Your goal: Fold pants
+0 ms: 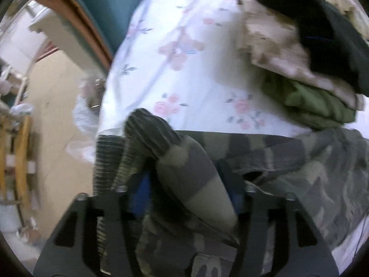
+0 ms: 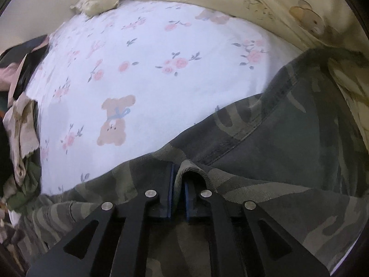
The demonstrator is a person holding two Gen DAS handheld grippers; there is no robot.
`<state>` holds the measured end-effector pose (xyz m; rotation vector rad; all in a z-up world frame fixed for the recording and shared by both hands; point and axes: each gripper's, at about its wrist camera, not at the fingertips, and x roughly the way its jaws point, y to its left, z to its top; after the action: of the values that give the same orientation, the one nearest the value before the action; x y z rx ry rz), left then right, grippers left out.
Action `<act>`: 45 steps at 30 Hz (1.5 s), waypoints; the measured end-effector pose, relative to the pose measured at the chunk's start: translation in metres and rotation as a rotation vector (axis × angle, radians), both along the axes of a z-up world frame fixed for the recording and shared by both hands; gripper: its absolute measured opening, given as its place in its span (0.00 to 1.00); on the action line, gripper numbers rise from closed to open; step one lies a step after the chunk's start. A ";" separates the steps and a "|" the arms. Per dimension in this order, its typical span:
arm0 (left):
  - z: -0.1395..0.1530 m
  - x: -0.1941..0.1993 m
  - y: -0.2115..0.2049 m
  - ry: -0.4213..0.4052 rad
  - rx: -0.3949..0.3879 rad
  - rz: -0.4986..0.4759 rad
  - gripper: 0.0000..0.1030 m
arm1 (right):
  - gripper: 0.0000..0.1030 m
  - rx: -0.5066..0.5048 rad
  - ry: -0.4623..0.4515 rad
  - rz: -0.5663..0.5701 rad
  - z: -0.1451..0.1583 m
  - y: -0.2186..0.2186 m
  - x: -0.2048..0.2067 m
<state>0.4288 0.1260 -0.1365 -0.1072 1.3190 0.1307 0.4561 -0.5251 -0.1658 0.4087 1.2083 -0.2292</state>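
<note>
Right gripper pinches a fabric fold of the camouflage pants at 6 o'clock on the floral bedsheet. Left gripper clamps bunched leg cloth near the ribbed cuff. Soft, limp, light; grasp seams.

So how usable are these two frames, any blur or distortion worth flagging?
Left wrist: motion-smeared all over, the clothes pile and ribbed cuff of the camo pants soft; dark fisheye corners. Right wrist: sharper, bear print on the sheet crisp, the bed bulging from lens curvature, flat light, no glare.
</note>
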 end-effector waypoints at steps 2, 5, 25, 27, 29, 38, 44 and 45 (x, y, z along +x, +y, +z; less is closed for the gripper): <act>0.006 -0.007 0.004 -0.007 -0.034 0.000 0.63 | 0.21 0.012 0.007 0.014 0.005 0.000 -0.003; 0.021 -0.021 0.016 -0.029 -0.062 0.036 0.74 | 0.54 0.064 -0.016 0.020 0.019 0.005 -0.014; 0.081 -0.063 0.046 -0.221 0.273 0.267 0.88 | 0.62 0.111 -0.158 0.063 0.047 0.038 -0.115; 0.087 -0.067 0.040 -0.270 0.253 0.248 0.86 | 0.61 0.120 -0.124 0.051 0.036 0.035 -0.118; 0.093 -0.066 0.005 -0.334 0.329 0.073 0.86 | 0.61 0.116 -0.117 0.055 0.033 0.032 -0.118; -0.021 -0.049 -0.038 0.043 0.219 -0.142 0.88 | 0.62 0.163 0.052 0.193 0.015 0.043 -0.121; -0.030 -0.048 -0.040 0.024 0.271 -0.144 0.91 | 0.59 -0.291 0.080 0.090 0.018 0.023 -0.122; -0.031 -0.047 -0.038 0.025 0.260 -0.142 0.91 | 0.59 -0.346 0.073 0.056 0.018 0.017 -0.119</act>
<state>0.3822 0.0879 -0.1672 0.2084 1.3192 0.1820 0.3373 -0.5079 -0.1481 0.0655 1.2224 -0.4001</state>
